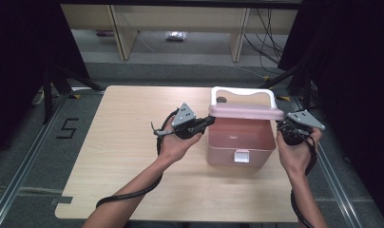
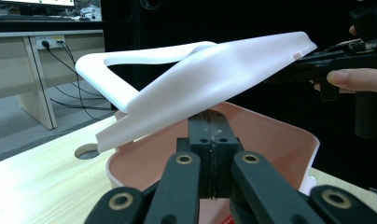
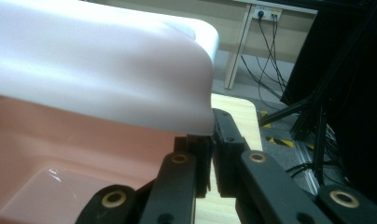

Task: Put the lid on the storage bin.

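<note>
On table: one pink box [image 1: 240,140] | one lid [image 1: 244,112] | two tongs [image 1: 210,120] [image 1: 279,124] clamping lid ends

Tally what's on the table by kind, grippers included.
Pink box: 1
White lid with handle, held over the box: 1
Grippers: 2, left gripper and right gripper, one at each end of the lid
Total: 4

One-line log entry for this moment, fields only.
left gripper: shut on lid left edge | right gripper: shut on lid right edge | lid: raised above pink box | box: on table
</note>
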{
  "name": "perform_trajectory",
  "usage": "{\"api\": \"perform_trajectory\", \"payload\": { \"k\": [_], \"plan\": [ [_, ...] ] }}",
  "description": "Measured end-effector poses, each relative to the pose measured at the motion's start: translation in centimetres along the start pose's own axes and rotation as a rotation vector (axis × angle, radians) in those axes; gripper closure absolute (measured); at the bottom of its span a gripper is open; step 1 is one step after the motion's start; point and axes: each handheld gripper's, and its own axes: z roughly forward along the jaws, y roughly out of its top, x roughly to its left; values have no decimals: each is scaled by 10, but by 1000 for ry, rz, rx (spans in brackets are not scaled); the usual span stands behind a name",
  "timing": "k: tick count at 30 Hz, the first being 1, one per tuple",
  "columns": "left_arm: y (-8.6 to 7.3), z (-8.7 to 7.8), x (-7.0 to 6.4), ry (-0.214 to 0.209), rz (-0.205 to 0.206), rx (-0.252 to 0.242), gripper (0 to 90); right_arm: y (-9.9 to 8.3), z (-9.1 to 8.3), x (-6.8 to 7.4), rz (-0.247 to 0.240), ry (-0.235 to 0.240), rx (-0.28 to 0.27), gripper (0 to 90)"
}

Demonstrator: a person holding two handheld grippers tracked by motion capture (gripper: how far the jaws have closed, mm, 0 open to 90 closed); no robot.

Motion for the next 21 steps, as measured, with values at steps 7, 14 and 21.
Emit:
{"api": "perform_trajectory", "payload": {
  "k": [7, 14, 21],
  "plan": [
    [-1, 1, -1, -5, 4, 3, 900, -2, -1, -2, -9, 16, -2, 865],
    [-4, 1, -2, -9, 10, 14, 900, -7, -6, -4, 33, 36, 24, 761],
    [-7, 0, -5, -12, 11, 19, 899, -18, -17, -9, 16, 64, 48, 794]
  ]
}}
